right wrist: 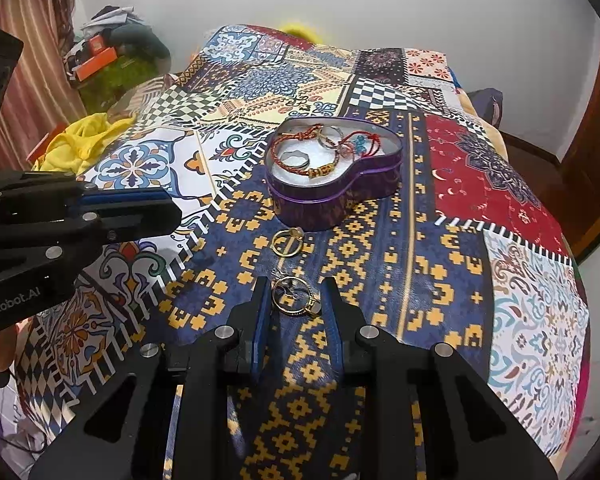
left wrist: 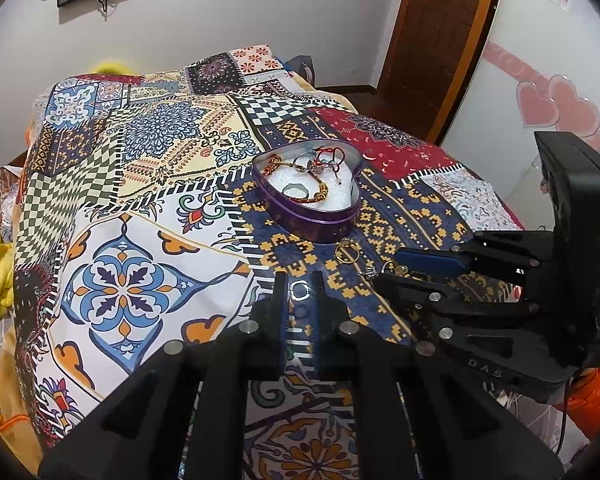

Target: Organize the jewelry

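The left gripper (right wrist: 172,210), its body lettered "enRobot.AI" with the start cut off, hovers over the bed (right wrist: 480,184) with jaws slightly apart around nothing, a silver ring (left wrist: 299,291) on the quilt beyond them. The right gripper (right wrist: 296,298), marked "DAS", has jaws apart, flanking a gold ring (right wrist: 294,296); contact is unclear. Another gold ring (right wrist: 287,242) lies just beside the purple heart-shaped tin (right wrist: 320,204) mid-bed, its bracelets tangled.

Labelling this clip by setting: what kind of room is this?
Probably a bedroom at home: a patchwork bedspread covers what looks like a bed, clothes are heaped by the wall, and a wooden door stands behind.
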{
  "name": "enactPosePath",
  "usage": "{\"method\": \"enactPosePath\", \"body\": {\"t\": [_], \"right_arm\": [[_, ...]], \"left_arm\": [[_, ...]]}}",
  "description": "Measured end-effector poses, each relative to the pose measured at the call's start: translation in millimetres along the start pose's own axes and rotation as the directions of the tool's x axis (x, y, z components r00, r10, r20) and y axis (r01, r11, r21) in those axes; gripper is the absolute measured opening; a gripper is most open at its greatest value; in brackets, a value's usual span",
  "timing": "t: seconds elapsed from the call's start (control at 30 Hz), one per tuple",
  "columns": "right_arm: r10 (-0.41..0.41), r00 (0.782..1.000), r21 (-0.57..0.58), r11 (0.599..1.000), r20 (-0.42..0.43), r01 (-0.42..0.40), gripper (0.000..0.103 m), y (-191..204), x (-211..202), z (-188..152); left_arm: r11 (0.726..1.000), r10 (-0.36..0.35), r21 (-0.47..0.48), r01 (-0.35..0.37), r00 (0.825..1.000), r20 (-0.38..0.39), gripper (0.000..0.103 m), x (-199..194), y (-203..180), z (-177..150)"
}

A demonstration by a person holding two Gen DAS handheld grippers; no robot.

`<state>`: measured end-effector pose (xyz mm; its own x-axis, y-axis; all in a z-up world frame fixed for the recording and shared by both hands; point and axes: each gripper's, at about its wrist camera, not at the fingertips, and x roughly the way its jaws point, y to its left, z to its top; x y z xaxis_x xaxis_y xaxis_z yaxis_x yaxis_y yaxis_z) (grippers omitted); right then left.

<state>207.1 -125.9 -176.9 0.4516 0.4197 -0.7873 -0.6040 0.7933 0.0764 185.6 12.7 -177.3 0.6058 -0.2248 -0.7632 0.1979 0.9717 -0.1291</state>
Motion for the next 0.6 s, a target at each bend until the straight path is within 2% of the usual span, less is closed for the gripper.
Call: {"method": "enactPosePath", "body": {"t": [0.3,0.6], "right_arm": [[-0.014,0.996,0.047,0.999,0.086,0.010,0.023,-13.5,-31.4,12.4],[-0.022,0.981,0.080,0.997,0.192,0.007,0.023,-21.8,-54.2,41.5]], "left_arm": [[1.000,-0.006,-0.010,0.006,0.999,0.038,0.008,-11.4,-0.3,11.0],[1.000,-0.015,-0.017,0.017,0.994,0.111,0.008,-25.8,-0.7,37.0]]}}
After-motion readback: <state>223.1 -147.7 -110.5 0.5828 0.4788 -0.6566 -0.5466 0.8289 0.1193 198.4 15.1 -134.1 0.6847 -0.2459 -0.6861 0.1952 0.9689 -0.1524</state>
